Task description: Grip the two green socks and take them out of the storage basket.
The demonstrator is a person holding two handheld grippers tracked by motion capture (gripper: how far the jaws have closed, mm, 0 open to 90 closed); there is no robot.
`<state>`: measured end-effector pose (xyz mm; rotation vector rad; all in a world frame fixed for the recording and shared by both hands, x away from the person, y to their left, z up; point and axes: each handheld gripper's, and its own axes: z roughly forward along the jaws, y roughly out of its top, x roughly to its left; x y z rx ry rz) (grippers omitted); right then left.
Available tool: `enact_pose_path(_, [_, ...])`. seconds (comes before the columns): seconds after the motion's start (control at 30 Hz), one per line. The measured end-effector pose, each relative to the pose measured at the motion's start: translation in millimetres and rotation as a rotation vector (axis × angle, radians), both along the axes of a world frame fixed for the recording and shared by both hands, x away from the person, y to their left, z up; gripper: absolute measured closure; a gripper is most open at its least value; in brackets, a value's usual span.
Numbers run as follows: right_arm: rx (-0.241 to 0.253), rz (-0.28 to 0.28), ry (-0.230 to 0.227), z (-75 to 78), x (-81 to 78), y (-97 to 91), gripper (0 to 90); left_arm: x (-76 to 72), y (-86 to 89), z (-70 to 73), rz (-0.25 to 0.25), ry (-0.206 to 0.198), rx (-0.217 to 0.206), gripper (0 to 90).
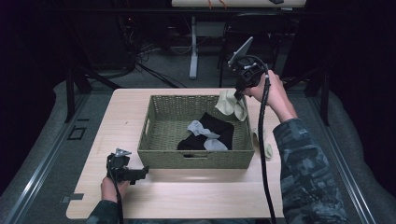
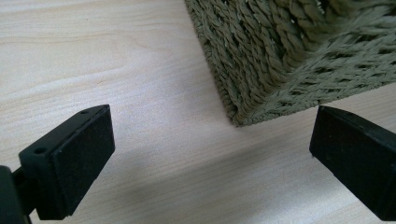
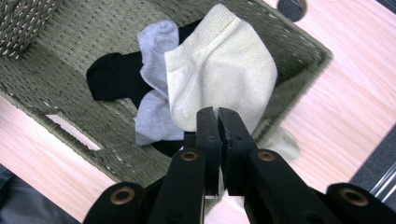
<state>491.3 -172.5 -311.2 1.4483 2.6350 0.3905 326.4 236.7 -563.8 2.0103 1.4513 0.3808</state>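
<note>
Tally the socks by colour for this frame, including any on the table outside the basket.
Cream socks: 2, one held by the right gripper over the basket, cream sock, and one on the table.
Grey socks: 2.
Black socks: 1 heap, number unclear.
Total: at least 5.

Dim, grainy high view with black surroundings; the table [image 1: 187,186] is lit from above; both gripper views brighter and sharp.
</note>
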Motion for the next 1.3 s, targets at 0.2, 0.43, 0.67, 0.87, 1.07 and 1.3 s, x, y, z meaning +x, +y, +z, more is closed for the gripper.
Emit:
enact_pose_path(0.2, [0.013, -0.041, -0.017, 7.5, -6.0, -22.3, 88.0, -0.1, -0.5, 0.2, -0.001, 0.002, 0.001, 0.0])
enact_pose_path(0.43, [0.025, -0.114, -0.047, 14.7, -13.6, -65.4, 87.9, 0.0, -0.6, -0.2, 0.0, 0.001, 0.003, 0.0])
enact_pose_path(0.67, [-0.003, -0.179, -0.034, 0.5, -18.4, -99.2, 87.9, -0.1, -0.4, 0.0, 0.003, -0.001, 0.003, 0.0])
enact_pose_path(0.87, [-0.002, -0.216, -0.021, -20.3, -20.5, -118.6, 87.9, 0.1, 0.8, 0.1, 0.006, -0.005, -0.002, 0.0])
enact_pose_path(1.07, [-0.017, -0.25, 0.006, -48.9, -19.2, -129.9, 87.9, -0.1, 1.2, 0.5, 0.005, -0.005, 0.001, 0.0])
enact_pose_path(1.3, [-0.008, -0.281, 0.06, -98.6, -17.2, -141.6, 87.7, -0.1, 0.8, 0.6, 0.005, -0.004, 0.004, 0.0])
